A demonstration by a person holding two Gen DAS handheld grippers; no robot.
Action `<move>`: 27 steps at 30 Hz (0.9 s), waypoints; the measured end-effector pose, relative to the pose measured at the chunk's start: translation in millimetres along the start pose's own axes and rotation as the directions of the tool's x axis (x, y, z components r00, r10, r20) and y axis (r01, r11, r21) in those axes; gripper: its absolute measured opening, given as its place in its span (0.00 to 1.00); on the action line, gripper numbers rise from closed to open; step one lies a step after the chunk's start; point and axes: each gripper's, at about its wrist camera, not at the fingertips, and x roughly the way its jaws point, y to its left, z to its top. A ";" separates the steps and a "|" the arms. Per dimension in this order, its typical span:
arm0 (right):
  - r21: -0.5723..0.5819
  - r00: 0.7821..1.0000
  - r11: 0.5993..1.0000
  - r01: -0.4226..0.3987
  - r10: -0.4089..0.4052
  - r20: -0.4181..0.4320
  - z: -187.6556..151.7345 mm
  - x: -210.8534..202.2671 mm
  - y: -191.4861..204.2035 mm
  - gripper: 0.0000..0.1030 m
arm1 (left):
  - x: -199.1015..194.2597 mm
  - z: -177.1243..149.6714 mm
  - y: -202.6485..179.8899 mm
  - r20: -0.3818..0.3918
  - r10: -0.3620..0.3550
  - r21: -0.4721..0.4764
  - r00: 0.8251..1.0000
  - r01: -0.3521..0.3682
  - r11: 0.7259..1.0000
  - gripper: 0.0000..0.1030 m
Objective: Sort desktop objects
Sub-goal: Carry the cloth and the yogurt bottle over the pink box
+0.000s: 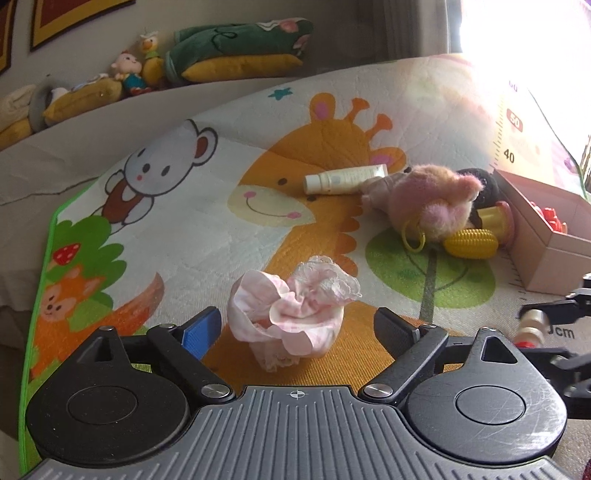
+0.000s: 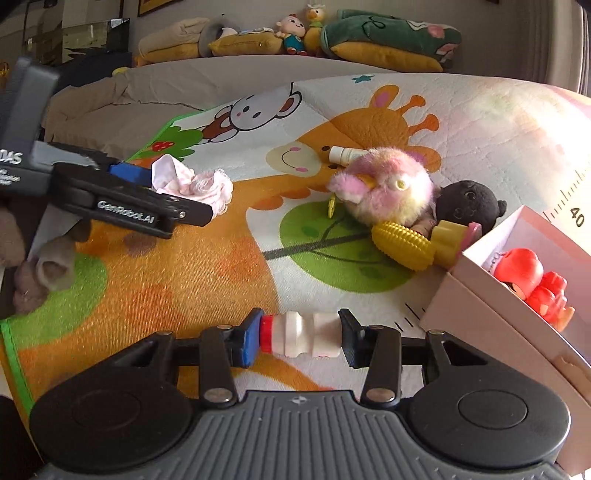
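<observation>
My left gripper is open, its fingers on either side of a crumpled pink and white cloth lying on the cartoon play mat. The cloth also shows in the right wrist view beside the left gripper. My right gripper is shut on a small white bottle with a red cap, held sideways above the mat, left of a pink cardboard box. The bottle also shows at the right edge of the left wrist view.
On the mat lie a white tube, a pink fluffy plush, a black plush, a yellow toy corn and a yellow spool. Red toys sit in the box. Pillows and dolls line the back ledge.
</observation>
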 end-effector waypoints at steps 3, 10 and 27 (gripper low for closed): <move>0.033 1.000 0.999 0.007 -0.007 0.001 -9.1 -12.5 -9.7 0.42 | 12.6 0.1 -4.8 -0.037 0.034 0.028 0.999 -0.033 0.999 0.91; 0.119 0.999 0.992 0.039 -0.041 0.015 -24.6 -30.6 -32.0 0.42 | 24.1 3.4 -10.9 -0.062 0.043 0.074 0.997 -0.038 0.996 0.64; 0.318 0.982 0.933 0.169 -0.188 0.028 -75.5 -92.8 -88.1 0.42 | -43.8 10.8 -121.2 -0.029 -0.298 0.285 0.954 0.294 0.913 0.28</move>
